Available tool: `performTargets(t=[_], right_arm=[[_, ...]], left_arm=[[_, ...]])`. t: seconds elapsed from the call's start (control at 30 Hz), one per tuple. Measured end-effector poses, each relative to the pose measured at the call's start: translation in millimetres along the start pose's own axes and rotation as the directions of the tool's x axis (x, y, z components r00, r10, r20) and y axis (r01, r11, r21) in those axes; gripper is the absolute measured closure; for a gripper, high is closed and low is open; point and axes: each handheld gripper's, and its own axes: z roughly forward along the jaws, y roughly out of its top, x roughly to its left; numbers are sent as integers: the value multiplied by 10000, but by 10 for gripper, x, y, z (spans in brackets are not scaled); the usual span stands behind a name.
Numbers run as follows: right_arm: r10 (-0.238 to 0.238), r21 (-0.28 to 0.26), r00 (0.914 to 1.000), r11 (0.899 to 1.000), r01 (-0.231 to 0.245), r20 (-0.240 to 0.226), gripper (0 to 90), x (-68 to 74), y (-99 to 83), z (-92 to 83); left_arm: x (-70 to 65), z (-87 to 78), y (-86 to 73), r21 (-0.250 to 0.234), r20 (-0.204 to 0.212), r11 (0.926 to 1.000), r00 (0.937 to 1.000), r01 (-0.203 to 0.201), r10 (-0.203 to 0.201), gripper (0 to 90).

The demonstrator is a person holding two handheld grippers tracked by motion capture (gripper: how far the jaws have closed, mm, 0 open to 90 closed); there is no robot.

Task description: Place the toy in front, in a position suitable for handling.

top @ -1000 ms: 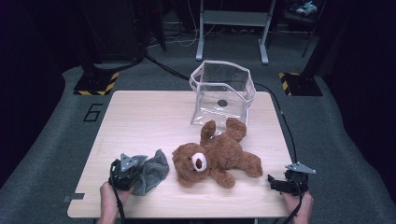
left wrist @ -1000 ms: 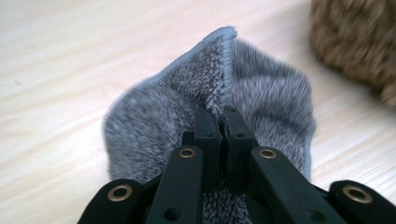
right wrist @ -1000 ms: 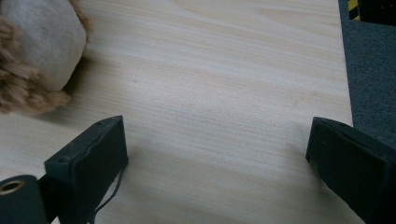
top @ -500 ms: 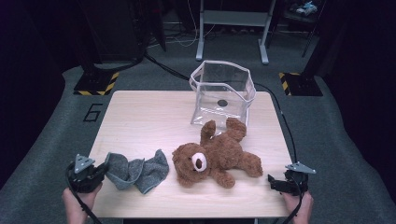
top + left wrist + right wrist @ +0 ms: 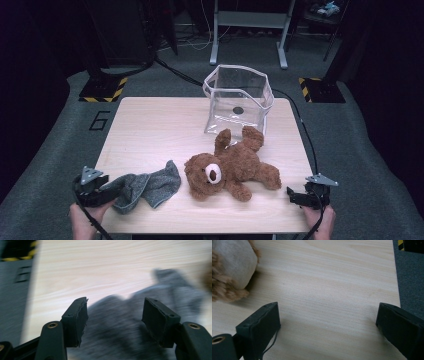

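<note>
Grey cloth (image 5: 145,189) at table's (image 5: 150,130) near-left edge, between just-opening left gripper (image 5: 115,312) jaws, unpinched; right gripper (image 5: 328,322) agape over bare wood; clear bag (image 5: 239,100) holding nothing discernible.

I see the table (image 5: 150,125) in front of me. The cloth (image 5: 145,187) lies on it near my edge, on the left. The teddy bear (image 5: 227,170) lies on the table just to the right of the cloth. Behind the bear, touching its raised feet, stands the clear bag (image 5: 239,100). My left gripper (image 5: 100,192) is at the left end of the cloth. My right gripper (image 5: 295,196) is at the near right corner, a bit apart from the bear.
</note>
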Motion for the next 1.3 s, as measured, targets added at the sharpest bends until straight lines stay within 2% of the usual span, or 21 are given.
performTargets(t=[0.03, 0.1, 0.17, 0.27, 0.37, 0.4, 0.43, 0.47, 0.5, 0.57, 0.63, 0.67, 0.73, 0.77, 0.87, 0.97, 1.07, 1.1, 1.17, 1.23, 1.3], right_arm=[[0, 0, 10000, 10000, 0, 0, 48, 0, 0, 0], [14, -6, 10000, 10000, -14, 5, 49, 1, -1, -1], [9, -7, 10000, 10000, -9, 4, 49, -1, -1, -1], [10, -7, 10000, 10000, -10, 3, 49, -1, -1, -1], [21, -8, 10000, 10000, -21, 4, 50, 0, -1, -1], [21, -8, 10000, 10000, -21, 4, 50, 0, -1, -1], [-37, -32, 10000, 10000, 37, 2, 51, -4, -2, -1], [-37, -32, 10000, 10000, 37, 2, 51, -4, -2, -1], [15, -15, 10000, 10000, -15, 12, 52, 0, -2, -3], [15, -22, 10000, 10000, -15, 19, 52, -1, -2, -2], [0, -33, 10000, 10000, 0, 25, 53, -4, -2, -2], [5, -31, 10000, 10000, -5, 27, 53, -4, -2, -2], [-2, -27, 10000, 10000, 2, 33, 53, -5, -2, -1], [-2, -27, 10000, 10000, 2, 33, 53, -5, -2, -1], [19, -35, 10000, 10000, -19, 44, 53, -4, -1, -1], [-17, -19, 10000, 10000, 17, 43, 53, -7, -3, -2], [-10, -19, 10000, 10000, 10, 52, 53, -6, -2, -1], [-13, -20, 10000, 10000, 13, 48, 53, -7, -2, -2], [-14, -21, 10000, 10000, 14, 52, 53, -7, -2, -1], [-13, -19, 10000, 10000, 13, 53, 53, -7, -2, -1], [-16, -18, 10000, 10000, 17, 51, 53, -7, -2, -1]], left_arm=[[0, 0, 0, 0, 0, 10000, 10000, 0, 0, 356], [-224, 144, 48, 282, 337, 9985, 9984, -464, 454, 346], [-324, 204, 65, 468, 380, 9964, 9969, -711, 694, 332], [-377, 263, 79, 753, 244, 9924, 9951, -974, 958, 329], [-394, 397, 84, 1116, -26, 9867, 9929, -1180, 1190, 474], [-406, 442, 84, 1260, -173, 9826, 9900, -1366, 1399, 474], [-407, 478, 86, 1377, -120, 9788, 9879, -1518, 1549, 620], [-403, 499, 86, 1380, -124, 9770, 9861, -1626, 1658, 620], [-399, 515, 85, 1346, -128, 9753, 9838, -1753, 1786, 704], [-370, 523, 87, 1116, 77, 9794, 9857, -1682, 1684, 824], [-341, 474, 89, 957, 322, 9826, 9871, -1591, 1567, 854], [-316, 403, 83, 742, 746, 9890, 9896, -1283, 1228, 857], [-272, 185, 53, 253, 1331, 9937, 9856, -1090, 1047, 859], [-272, 185, 53, 253, 1331, 9937, 9856, -1090, 1047, 859], [-232, -118, -29, -176, 1836, 9953, 9783, -950, 966, 860], [-217, -211, -102, -42, 1947, 9949, 9757, -1012, 1000, 859], [-149, -220, -256, 486, 1629, 9939, 9826, -987, 896, 845], [-53, -132, -373, 933, 1308, 9936, 9901, -629, 504, 836], [-3, -75, -419, 1166, 980, 9922, 9946, -448, 334, 805], [96, 54, -504, 1468, 643, 9891, 9979, -77, -18, 693], [143, 170, -559, 1619, 187, 9868, 9998, 75, -106, 701]])
